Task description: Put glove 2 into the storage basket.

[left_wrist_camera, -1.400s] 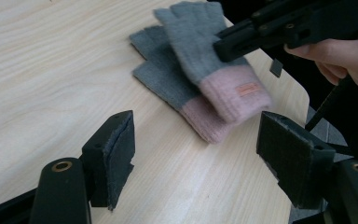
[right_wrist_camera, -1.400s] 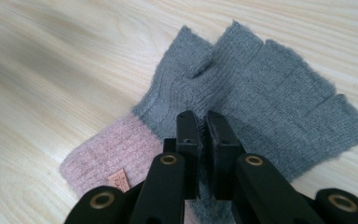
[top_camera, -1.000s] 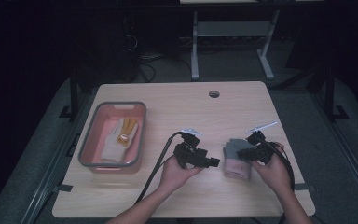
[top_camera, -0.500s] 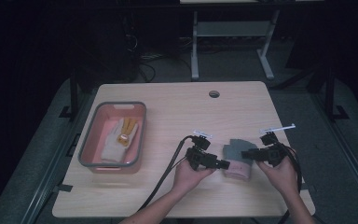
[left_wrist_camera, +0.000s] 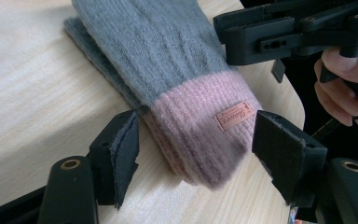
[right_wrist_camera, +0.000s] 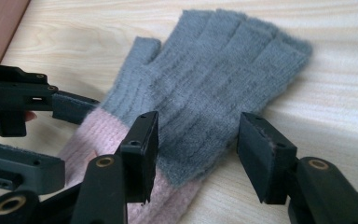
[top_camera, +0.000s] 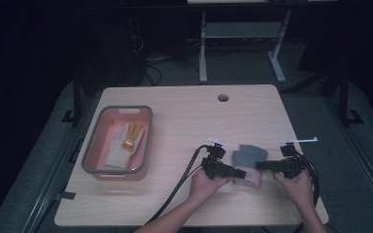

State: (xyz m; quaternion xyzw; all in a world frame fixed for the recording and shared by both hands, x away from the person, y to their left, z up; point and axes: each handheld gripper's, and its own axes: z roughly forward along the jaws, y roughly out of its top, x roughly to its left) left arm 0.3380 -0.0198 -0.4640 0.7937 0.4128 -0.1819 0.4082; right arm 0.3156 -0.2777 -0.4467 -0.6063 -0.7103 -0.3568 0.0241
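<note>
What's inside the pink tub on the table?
In the pink tub lies a pale glove with yellowish fingers and an orange patch on it. Whatever is under that glove is covered, so it cannot be seen.

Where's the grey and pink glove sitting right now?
In the high view the grey and pink glove lies flat near the table's front right edge, between the left tool and the right tool, right of the pink tray.

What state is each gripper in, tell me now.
Left gripper: jaws open, straddling the grey knitted glove's pink cuff, closing.
Right gripper: jaws open over it, just opened.
</note>
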